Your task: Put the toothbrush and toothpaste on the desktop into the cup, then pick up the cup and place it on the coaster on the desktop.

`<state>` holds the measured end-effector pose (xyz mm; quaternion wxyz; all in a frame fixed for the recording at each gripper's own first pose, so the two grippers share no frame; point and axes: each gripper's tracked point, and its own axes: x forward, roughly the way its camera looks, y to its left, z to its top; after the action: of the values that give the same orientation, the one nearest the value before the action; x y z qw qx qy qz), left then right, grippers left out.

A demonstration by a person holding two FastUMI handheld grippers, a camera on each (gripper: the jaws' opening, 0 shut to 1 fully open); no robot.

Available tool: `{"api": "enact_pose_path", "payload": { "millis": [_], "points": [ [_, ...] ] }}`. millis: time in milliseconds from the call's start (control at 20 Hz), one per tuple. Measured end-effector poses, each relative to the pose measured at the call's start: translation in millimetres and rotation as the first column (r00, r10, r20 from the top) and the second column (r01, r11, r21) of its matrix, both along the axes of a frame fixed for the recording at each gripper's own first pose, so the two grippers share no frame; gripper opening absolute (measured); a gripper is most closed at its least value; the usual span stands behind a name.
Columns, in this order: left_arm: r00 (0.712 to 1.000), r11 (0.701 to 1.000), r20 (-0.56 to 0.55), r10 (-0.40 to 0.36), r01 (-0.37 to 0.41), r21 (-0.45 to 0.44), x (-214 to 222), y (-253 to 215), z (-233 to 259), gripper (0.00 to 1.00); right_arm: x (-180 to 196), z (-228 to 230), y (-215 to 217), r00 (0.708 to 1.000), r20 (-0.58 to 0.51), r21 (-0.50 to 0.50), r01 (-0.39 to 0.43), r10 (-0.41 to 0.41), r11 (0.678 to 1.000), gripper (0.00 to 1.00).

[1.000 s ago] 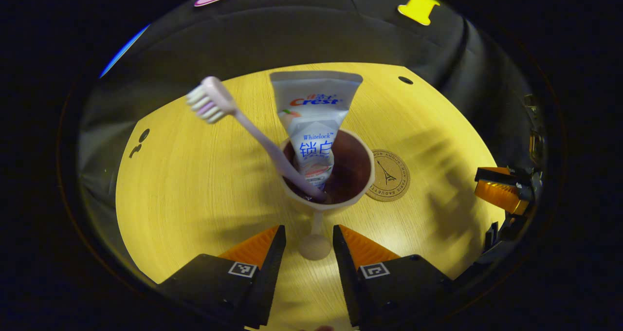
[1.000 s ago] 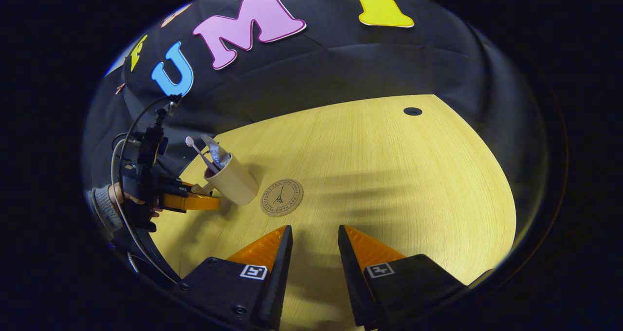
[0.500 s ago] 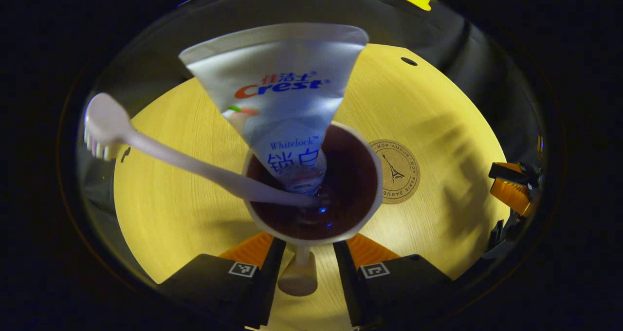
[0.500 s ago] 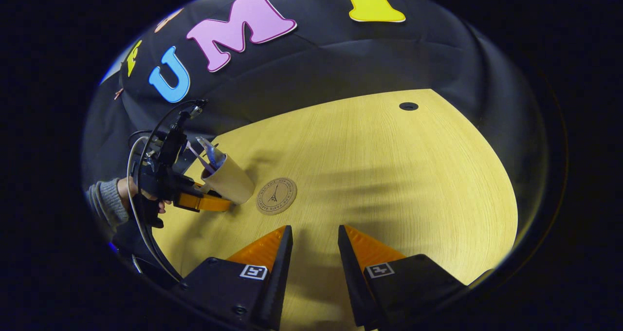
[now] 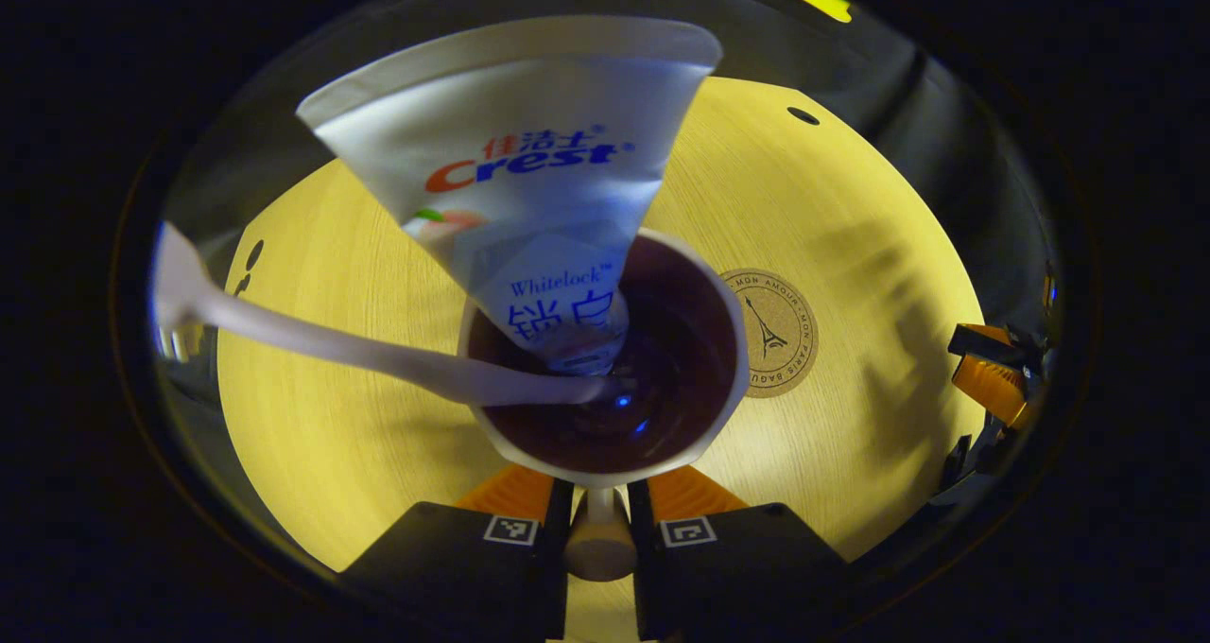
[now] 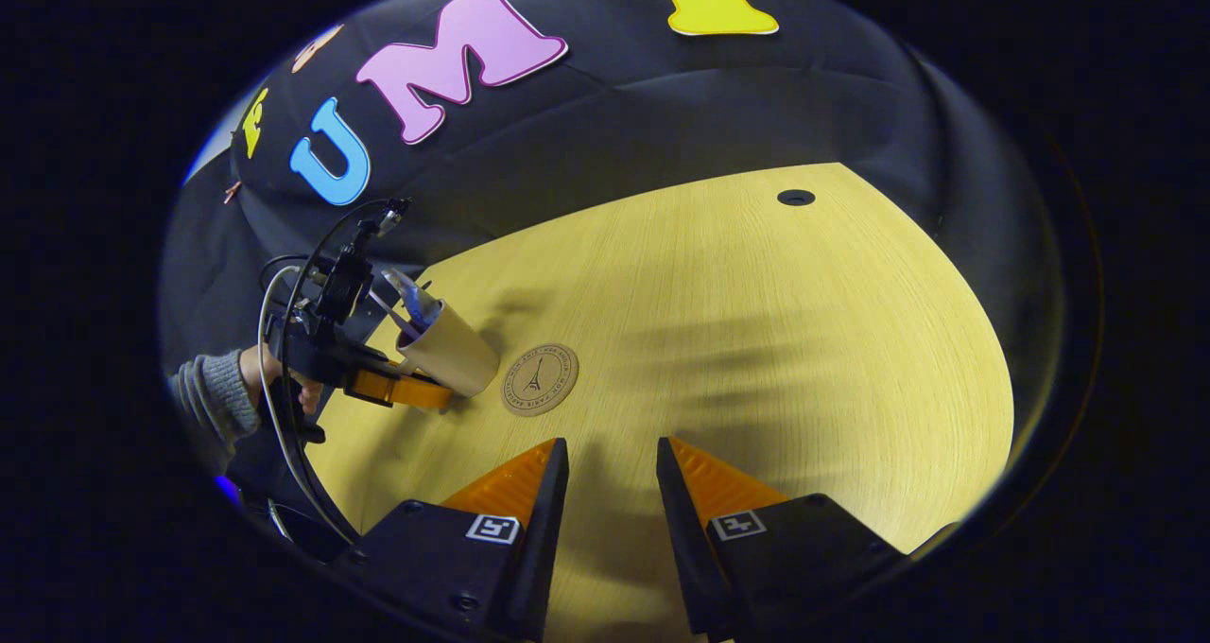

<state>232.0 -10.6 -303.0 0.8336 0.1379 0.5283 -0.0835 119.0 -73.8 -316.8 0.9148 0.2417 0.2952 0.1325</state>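
Note:
A beige cup (image 5: 677, 407) with a dark inside holds a white toothpaste tube (image 5: 529, 180) and a pale toothbrush (image 5: 331, 340), whose head leans out to the left. My left gripper (image 5: 598, 496) is shut on the cup's handle (image 5: 599, 541), right under the rim. A round cork coaster (image 5: 770, 333) lies on the desk just right of the cup. In the right gripper view the cup (image 6: 456, 355) leans a little, just left of the coaster (image 6: 541, 381), with the left gripper (image 6: 397, 390) at its handle. My right gripper (image 6: 612, 449) hangs open above bare desk.
The yellow wooden desk (image 6: 756, 340) has a small dark hole (image 6: 796, 197) near its far edge. A hand in a grey sleeve (image 6: 213, 397) holds the left gripper, with cables looping above it. The right gripper (image 5: 988, 373) shows at the desk's right edge.
My left gripper has moved in close to the cup and its fingers have shut on the handle. The right gripper has hardly moved.

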Motion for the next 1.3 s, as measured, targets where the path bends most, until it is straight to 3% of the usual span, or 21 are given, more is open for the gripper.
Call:
{"api": "enact_pose_path", "payload": {
  "millis": [400,450,500,550,1050,1200,1300],
  "points": [
    [0.999,0.999,0.043,-0.033,0.034,-0.021,-3.9,-35.8,18.3,0.33,-3.0,2.9,-4.4,1.000,0.004,0.018,-0.012,0.012,1.000,0.58],
    [0.998,0.999,0.042,-0.040,0.041,-0.021,-3.8,-41.3,17.3,0.37,-3.9,3.5,-5.0,1.000,0.005,0.022,-0.013,0.013,1.000,0.58],
    [0.998,0.999,0.043,-0.048,0.049,-0.021,-3.7,-47.4,17.2,0.33,-5.2,4.3,-5.4,1.000,0.008,0.026,-0.014,0.014,1.000,0.58],
    [0.998,0.998,0.042,-0.053,0.053,-0.019,-3.5,-52.4,17.3,0.37,-6.1,5.2,-6.0,1.000,0.010,0.026,-0.015,0.014,1.000,0.58],
    [0.994,0.995,0.036,-0.101,0.102,-0.003,-3.0,-92.0,-0.8,0.37,-9.6,7.2,-17.5,1.000,0.017,0.051,0.004,-0.005,0.999,0.58],
    [0.993,0.994,0.029,-0.112,0.112,0.003,-5.3,-98.1,-3.6,0.32,-7.8,11.6,-19.2,1.000,0.020,0.049,0.018,-0.019,0.999,0.58],
    [0.993,0.993,0.026,-0.116,0.116,0.007,-6.2,-99.6,-6.8,0.37,-4.7,11.7,-21.7,1.000,0.017,0.029,0.025,-0.025,0.999,0.58]
  ]
}}
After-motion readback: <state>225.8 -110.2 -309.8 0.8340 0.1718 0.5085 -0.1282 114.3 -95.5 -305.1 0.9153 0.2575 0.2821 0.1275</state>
